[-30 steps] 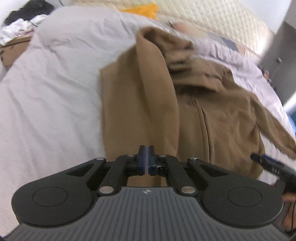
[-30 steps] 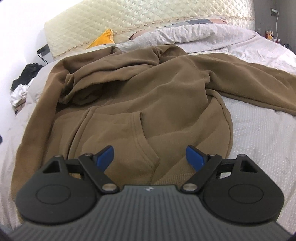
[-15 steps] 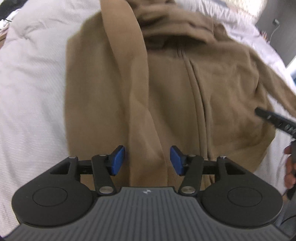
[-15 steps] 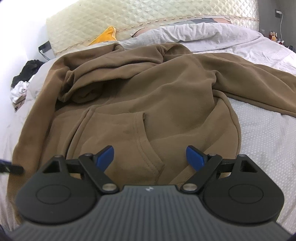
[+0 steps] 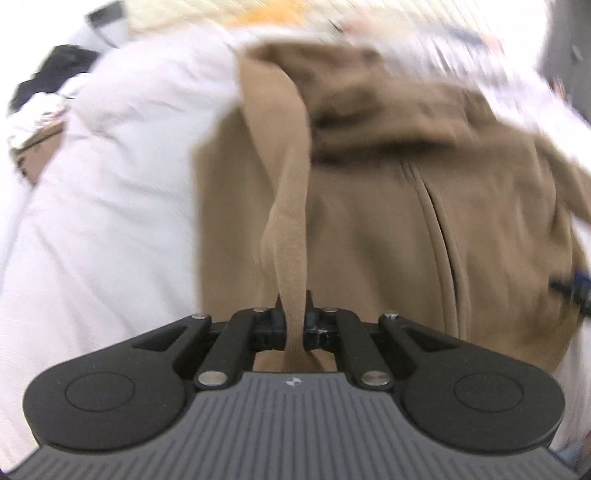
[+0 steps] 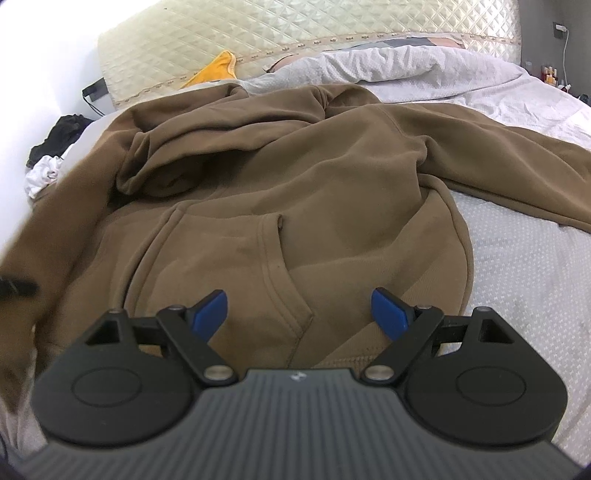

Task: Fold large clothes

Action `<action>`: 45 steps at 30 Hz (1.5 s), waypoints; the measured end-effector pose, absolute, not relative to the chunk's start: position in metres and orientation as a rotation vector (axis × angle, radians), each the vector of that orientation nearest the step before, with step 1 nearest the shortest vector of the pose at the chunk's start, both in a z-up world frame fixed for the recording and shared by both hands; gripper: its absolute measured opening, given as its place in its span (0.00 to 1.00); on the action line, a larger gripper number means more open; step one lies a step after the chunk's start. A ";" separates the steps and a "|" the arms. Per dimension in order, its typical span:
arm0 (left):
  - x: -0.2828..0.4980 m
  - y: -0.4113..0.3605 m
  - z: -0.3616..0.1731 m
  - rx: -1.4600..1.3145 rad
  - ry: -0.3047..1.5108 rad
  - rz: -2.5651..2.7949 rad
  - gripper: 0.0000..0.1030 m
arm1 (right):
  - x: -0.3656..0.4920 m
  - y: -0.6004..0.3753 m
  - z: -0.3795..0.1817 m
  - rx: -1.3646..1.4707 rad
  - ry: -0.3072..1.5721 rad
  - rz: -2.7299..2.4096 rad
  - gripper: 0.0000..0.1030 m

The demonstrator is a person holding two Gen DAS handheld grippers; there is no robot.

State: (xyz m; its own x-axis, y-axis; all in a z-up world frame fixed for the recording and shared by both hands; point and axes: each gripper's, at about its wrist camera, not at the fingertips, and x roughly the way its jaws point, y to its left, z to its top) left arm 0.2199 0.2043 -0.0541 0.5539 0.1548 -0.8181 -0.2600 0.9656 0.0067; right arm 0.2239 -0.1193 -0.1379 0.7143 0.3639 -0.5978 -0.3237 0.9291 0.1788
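Observation:
A large brown hoodie (image 6: 295, 177) lies front-up on the bed, its hood bunched toward the headboard. My left gripper (image 5: 294, 321) is shut on the hoodie's left sleeve (image 5: 288, 206), which runs taut from its jaws up to the shoulder; this view is blurred. My right gripper (image 6: 299, 314) is open and empty, hovering just above the hem and kangaroo pocket (image 6: 229, 258). The other sleeve (image 6: 509, 162) stretches right across the bed. The left gripper's tip (image 6: 16, 286) shows at the left edge of the right wrist view.
The bed has a white sheet (image 5: 103, 221) and a dotted cover (image 6: 528, 273). A quilted headboard (image 6: 258, 33), pillows (image 6: 399, 62) and a yellow cloth (image 6: 218, 70) lie at the far end. Dark and white clothes (image 6: 55, 147) are piled beside the bed on the left.
My left gripper opened over the sleeve half a second ago, then shut on it and lifted it, pulling it taut. The right gripper stayed open, drifting slightly toward the hem.

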 end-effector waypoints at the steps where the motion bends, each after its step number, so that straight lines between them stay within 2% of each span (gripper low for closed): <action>1: 0.220 0.219 -0.042 -0.137 0.936 0.254 0.06 | 0.224 -0.119 -0.138 0.061 0.674 0.378 0.84; 8: 0.251 0.355 0.021 -0.162 0.813 0.470 0.06 | 0.229 -0.113 -0.140 0.012 0.653 0.345 0.84; 13: 0.289 0.456 0.027 -0.153 0.757 0.690 0.06 | 0.237 -0.110 -0.139 0.034 0.645 0.327 0.84; 17: 0.319 0.516 0.005 -0.187 0.780 0.798 0.06 | 0.243 -0.103 -0.141 0.022 0.640 0.312 0.84; 25: 0.380 0.586 -0.072 -0.189 0.850 0.902 0.06 | 0.258 -0.095 -0.151 0.036 0.618 0.309 0.85; 31: 0.391 0.606 -0.115 -0.233 0.903 0.906 0.06 | 0.272 -0.093 -0.159 0.064 0.648 0.284 0.84; 36: 0.391 0.606 -0.116 -0.265 0.917 0.881 0.08 | 0.270 -0.090 -0.160 0.049 0.647 0.279 0.84; 37: 0.388 0.605 -0.113 -0.287 0.921 0.873 0.11 | 0.270 -0.091 -0.160 0.053 0.647 0.279 0.84; 38: 0.385 0.603 -0.110 -0.305 0.925 0.853 0.21 | 0.270 -0.091 -0.160 0.059 0.646 0.279 0.84; 39: 0.382 0.601 -0.107 -0.318 0.926 0.823 0.39 | 0.269 -0.092 -0.159 0.066 0.644 0.279 0.84; 41: 0.375 0.592 -0.098 -0.321 0.929 0.795 0.58 | 0.268 -0.094 -0.159 0.072 0.642 0.281 0.84; 45: 0.356 0.561 -0.070 -0.304 0.922 0.733 0.58 | 0.266 -0.098 -0.155 0.089 0.638 0.288 0.84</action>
State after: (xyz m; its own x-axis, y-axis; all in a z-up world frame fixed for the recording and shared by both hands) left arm 0.3563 0.5613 -0.0696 0.3876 0.4415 -0.8092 -0.6892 0.7218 0.0637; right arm 0.2656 -0.0983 -0.1549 0.7649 0.2918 -0.5743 -0.2370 0.9565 0.1703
